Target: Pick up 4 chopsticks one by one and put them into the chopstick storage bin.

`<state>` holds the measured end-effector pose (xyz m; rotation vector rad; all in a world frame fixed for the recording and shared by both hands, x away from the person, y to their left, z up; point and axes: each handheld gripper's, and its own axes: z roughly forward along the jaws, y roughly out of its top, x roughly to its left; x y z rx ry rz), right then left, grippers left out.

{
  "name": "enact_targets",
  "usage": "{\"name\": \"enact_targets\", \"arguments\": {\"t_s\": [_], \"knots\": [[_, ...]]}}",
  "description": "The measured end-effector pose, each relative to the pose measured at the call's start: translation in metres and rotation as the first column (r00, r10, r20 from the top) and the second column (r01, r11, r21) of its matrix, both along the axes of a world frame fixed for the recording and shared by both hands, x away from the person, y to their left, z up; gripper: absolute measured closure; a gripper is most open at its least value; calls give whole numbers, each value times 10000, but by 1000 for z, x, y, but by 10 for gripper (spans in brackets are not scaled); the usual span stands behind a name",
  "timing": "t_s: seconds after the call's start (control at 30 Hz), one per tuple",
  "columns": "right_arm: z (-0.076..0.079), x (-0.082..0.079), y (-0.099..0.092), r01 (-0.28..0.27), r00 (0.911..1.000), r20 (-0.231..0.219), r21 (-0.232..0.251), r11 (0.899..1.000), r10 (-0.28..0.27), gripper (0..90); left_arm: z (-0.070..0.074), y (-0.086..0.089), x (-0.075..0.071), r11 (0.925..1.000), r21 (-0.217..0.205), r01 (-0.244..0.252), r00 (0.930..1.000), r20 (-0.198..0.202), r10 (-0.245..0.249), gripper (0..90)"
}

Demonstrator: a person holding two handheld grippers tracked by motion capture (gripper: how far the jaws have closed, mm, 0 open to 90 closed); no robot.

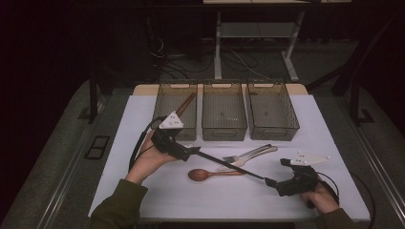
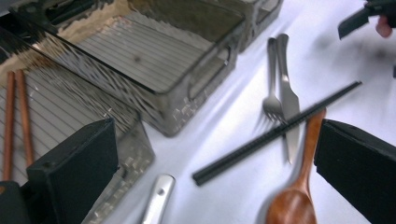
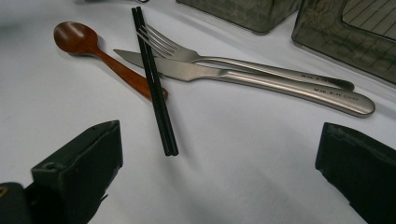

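Sorting cutlery into bins, with black chopsticks (image 3: 154,79) lying across the wooden spoon (image 1: 203,174), fork (image 3: 177,50) and knife (image 3: 210,72) on the white counter (image 1: 229,195). Both grippers, left (image 1: 191,151) and right (image 1: 271,183), hovering at opposite ends of the chopsticks, fingers wide apart, holding nothing. Next, probably: lower, straddle the chopsticks, pinch, lift.

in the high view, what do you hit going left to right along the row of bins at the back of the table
Left bin with brown chopsticks inside → middle bin → right bin.
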<state>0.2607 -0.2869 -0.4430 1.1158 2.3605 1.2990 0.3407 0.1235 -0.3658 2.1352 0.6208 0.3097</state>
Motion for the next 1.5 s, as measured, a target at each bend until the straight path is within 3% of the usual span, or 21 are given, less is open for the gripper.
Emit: {"name": "enact_targets", "arguments": {"t_s": [0.43, 0.57, 0.8, 0.9, 1.2, 1.27, 1.5], "knots": [[0, 0, 0, 98, 9999, 58, 15, 10000, -98, 6, -43, 20, -41, 9980, -587, -222, 9997, -121, 215, 0], [1, 0, -1, 186, 9998, 106, 21, 9998, -186, 6, -51, 23, -52, 9962, -817, -313, 9992, -271, 292, 0], [2, 0, -2, 302, 9994, 150, -10, 9995, -302, 6, -59, 30, -67, 9958, -866, -284, 9993, -276, 261, 0], [3, 0, -3, 310, 9993, 223, -47, 9995, -309, 5, -63, 33, -69, 9973, -688, -256, 9989, -413, 228, 0], [6, 2, 2, 167, 9996, 230, -320, 9993, -160, 5, -68, 33, -68, 9972, -685, -296, 9971, -715, 247, 0], [8, 3, 2, -83, 9999, 93, -251, 9997, 85, 5, -69, 33, -68, 9973, -674, -288, 9968, -770, 236, 0], [14, 10, 3, -158, 9997, -180, -185, 9997, 155, 6, -70, 32, -68, 9977, -658, -179, 9963, -853, 123, 0]]}}
